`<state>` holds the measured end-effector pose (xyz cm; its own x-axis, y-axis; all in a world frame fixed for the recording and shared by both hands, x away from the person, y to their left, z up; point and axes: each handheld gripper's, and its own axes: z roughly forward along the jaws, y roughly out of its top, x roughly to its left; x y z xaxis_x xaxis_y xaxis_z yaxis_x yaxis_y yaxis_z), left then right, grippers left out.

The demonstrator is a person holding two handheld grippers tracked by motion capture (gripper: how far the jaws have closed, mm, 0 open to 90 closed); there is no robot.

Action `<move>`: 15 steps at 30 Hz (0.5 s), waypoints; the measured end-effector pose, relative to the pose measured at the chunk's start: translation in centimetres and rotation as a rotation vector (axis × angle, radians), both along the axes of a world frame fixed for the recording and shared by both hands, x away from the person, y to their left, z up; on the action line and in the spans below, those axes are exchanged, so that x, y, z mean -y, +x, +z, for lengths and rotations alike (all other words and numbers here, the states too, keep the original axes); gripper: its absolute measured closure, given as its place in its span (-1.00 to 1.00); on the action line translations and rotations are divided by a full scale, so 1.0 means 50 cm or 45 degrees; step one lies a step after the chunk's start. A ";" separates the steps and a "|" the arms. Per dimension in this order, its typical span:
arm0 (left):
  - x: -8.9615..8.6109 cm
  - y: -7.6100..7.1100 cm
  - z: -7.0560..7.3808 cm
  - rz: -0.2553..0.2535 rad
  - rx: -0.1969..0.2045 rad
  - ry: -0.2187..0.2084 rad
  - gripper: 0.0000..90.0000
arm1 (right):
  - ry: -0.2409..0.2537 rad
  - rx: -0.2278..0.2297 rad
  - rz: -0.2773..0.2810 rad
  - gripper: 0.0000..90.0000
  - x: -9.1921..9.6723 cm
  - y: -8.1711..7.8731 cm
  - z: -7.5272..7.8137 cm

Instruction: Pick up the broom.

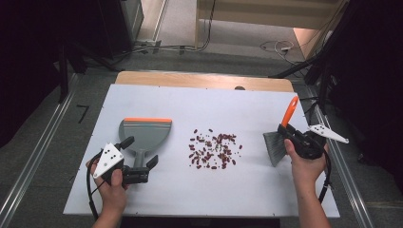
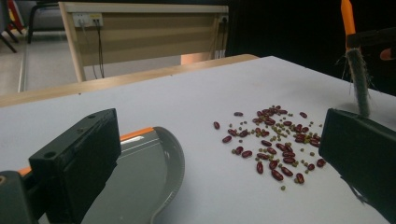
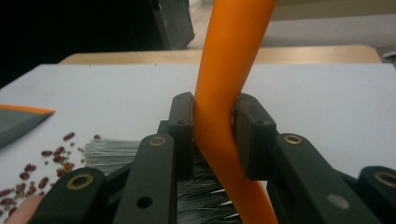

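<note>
No legible txt anywhere.

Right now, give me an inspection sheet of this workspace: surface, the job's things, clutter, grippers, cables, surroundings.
Surface: white table with a wooden far edge.
Job's things: grey dustpan with an orange lip lying at the left; loose beans, red ones and small green ones, scattered mid-table; brush with an orange handle at the right.
Clutter: nothing seen.
Grippers: left gripper open, jaws either side of the dustpan's handle; right gripper shut on the brush's handle.
Cables: black cable looping from the left gripper; cords on the floor beyond the table.
Surroundings: grey floor, a wooden desk behind, dark curtains at both sides.
</note>
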<state>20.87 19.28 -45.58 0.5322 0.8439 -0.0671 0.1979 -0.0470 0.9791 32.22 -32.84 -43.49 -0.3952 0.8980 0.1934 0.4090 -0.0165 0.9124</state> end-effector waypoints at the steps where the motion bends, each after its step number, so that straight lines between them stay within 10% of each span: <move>1: 0.002 0.000 0.002 -0.005 0.004 0.000 -1.00 | 0.008 0.015 0.001 0.54 -0.002 -0.002 0.004; 15: 0.055 0.005 0.026 -0.101 0.019 0.000 -1.00 | 0.045 0.139 0.092 0.54 -0.061 -0.031 0.062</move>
<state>21.13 16.54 -44.29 0.5987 0.7988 -0.0588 0.1789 -0.0618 0.9819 30.69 -29.82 -40.39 -0.4787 0.8600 0.1767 0.3087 -0.0235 0.9509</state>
